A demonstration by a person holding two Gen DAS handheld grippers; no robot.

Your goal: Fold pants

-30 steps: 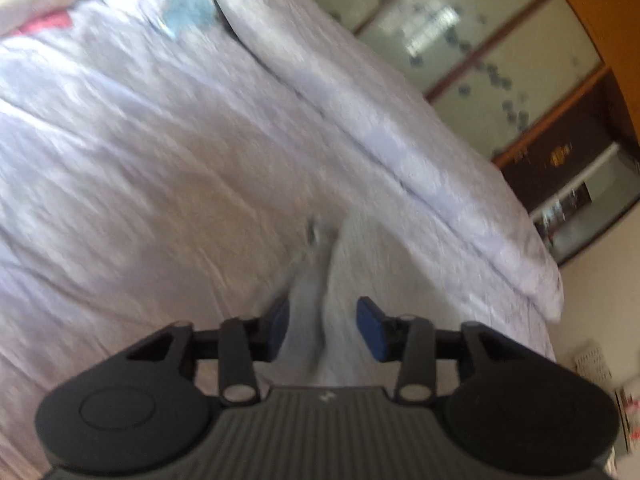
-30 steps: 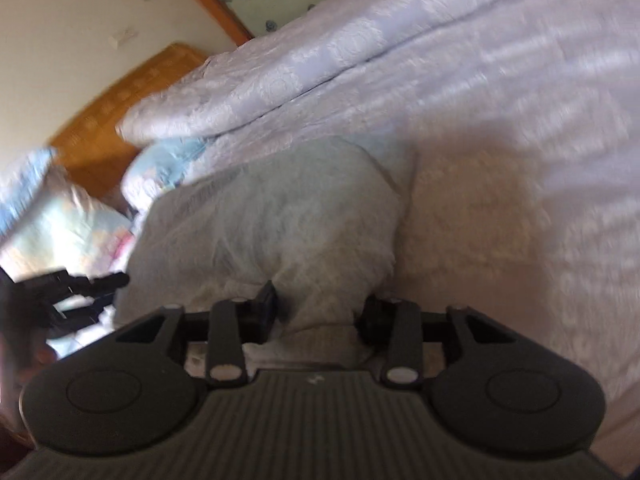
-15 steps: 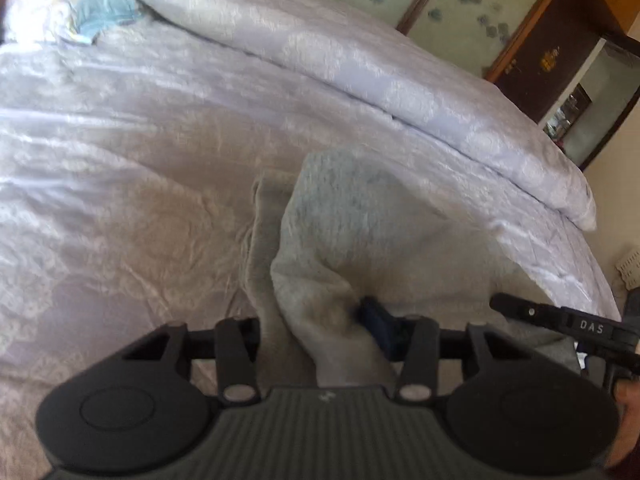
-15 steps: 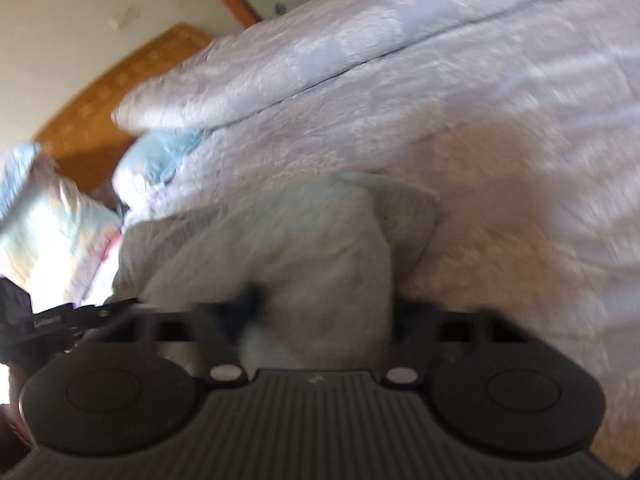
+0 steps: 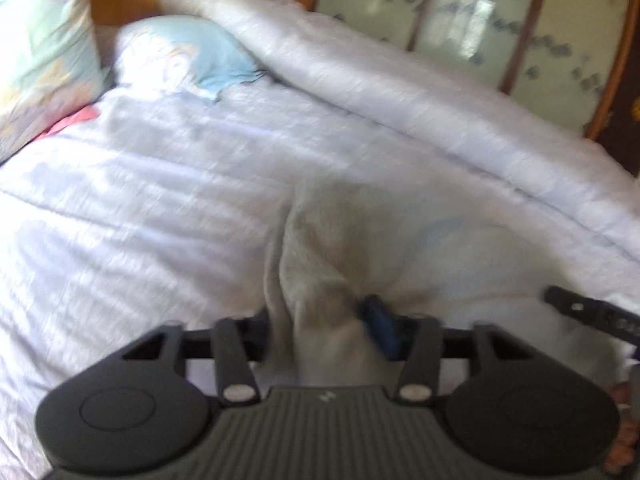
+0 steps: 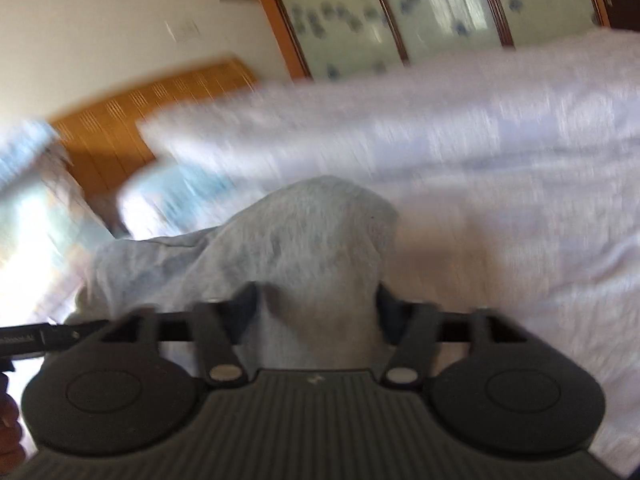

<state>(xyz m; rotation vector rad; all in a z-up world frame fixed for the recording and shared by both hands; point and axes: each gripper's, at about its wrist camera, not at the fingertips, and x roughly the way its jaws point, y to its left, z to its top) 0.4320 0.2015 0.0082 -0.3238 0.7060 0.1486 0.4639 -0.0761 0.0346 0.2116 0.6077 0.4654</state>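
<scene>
The grey pants (image 5: 340, 248) hang in a bunch above the white bedspread (image 5: 140, 208). My left gripper (image 5: 320, 320) is shut on the pants, the fabric bunched between its pads, with the blue right pad (image 5: 380, 326) showing. In the right wrist view the pants (image 6: 312, 240) drape forward over the jaws. My right gripper (image 6: 316, 312) is shut on a thick fold of them. The other gripper's tip shows at the right edge of the left view (image 5: 592, 312) and at the left edge of the right view (image 6: 44, 336).
A rolled white duvet (image 5: 400, 92) lies along the far side of the bed. Light blue pillows (image 5: 188, 60) sit by the wooden headboard (image 6: 132, 120). Glass-panelled wardrobe doors (image 5: 480, 20) stand behind the bed.
Both grippers have lifted and swung with the pants. The views now tilt up toward the headboard and wardrobe. The pants stay gripped in both.
</scene>
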